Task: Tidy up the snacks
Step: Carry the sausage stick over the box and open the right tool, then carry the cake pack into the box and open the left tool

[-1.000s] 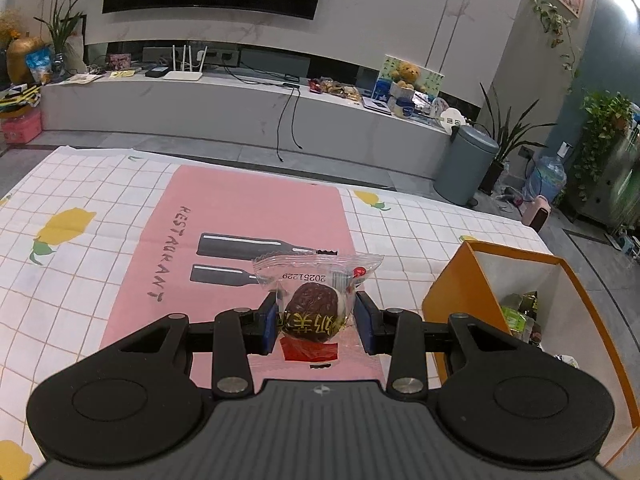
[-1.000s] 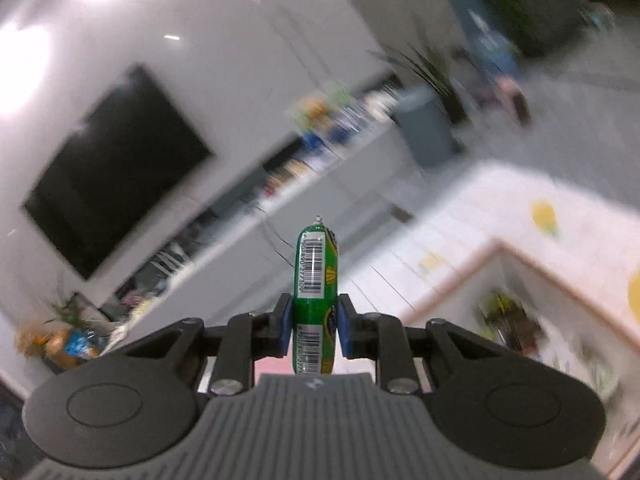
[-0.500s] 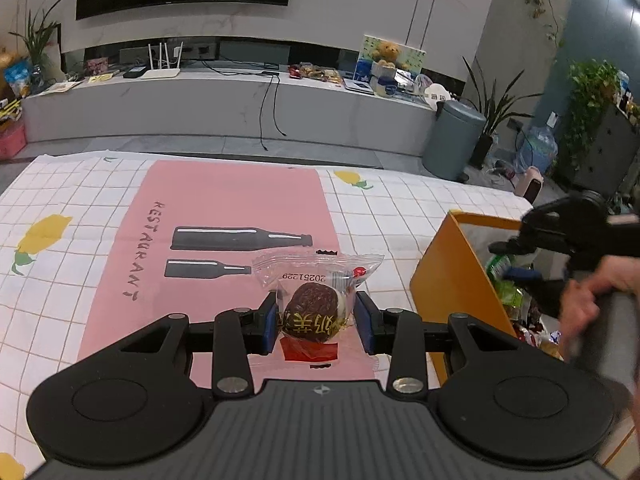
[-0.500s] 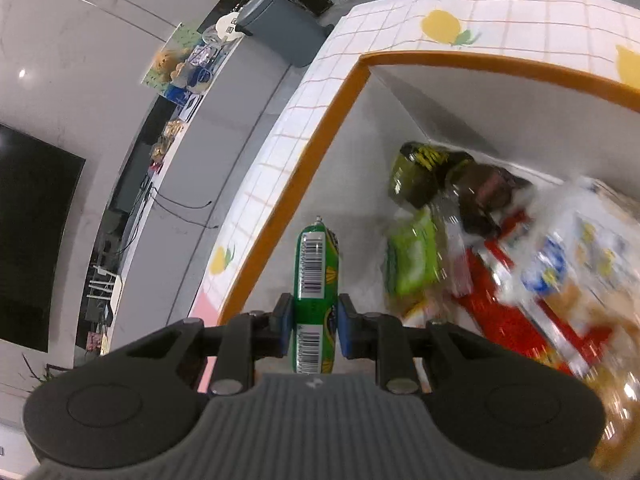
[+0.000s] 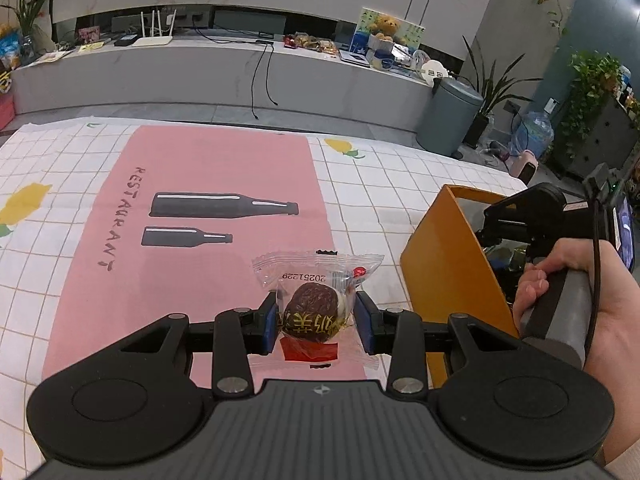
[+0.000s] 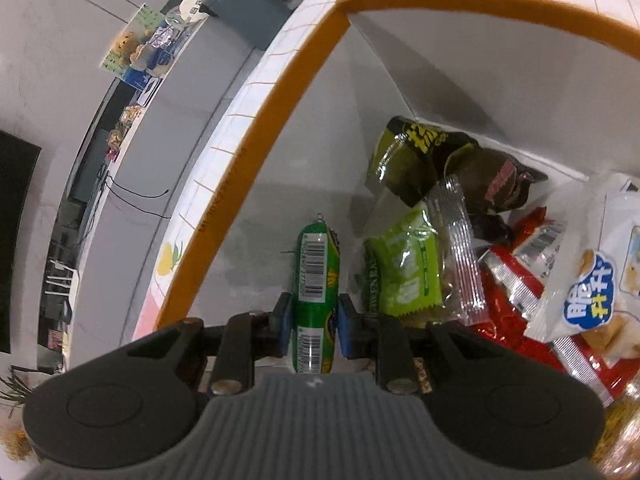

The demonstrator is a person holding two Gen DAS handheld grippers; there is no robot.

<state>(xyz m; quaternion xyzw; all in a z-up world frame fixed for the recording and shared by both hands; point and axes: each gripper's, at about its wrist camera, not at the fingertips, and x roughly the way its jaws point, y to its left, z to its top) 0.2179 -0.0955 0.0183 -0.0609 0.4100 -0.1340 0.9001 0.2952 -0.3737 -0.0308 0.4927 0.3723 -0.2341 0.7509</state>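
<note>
My left gripper [image 5: 316,322] is shut on a brown date snack in a clear wrapper [image 5: 314,300], held above the pink mat [image 5: 200,280]. My right gripper [image 6: 314,322] reaches down inside the orange box [image 6: 256,184] with a green sausage stick [image 6: 318,268] between its pads; its jaws are opening slightly and the pads still touch the stick. The stick's tip is close to the box's white floor beside the left wall. In the left wrist view, a hand [image 5: 560,284] holds the right gripper [image 5: 516,228] inside the orange box [image 5: 448,272].
Several snack packs lie in the box: a green pack [image 6: 404,272], a dark green bag [image 6: 416,156], red wrappers [image 6: 516,300] and a white biscuit bag [image 6: 592,276]. A lemon-print checked tablecloth [image 5: 380,184] covers the table. A grey bin [image 5: 448,116] stands beyond it.
The right gripper has dropped from high above the table into the orange box, carrying the green stick. The left gripper, still holding the date snack, drifted a little lower.
</note>
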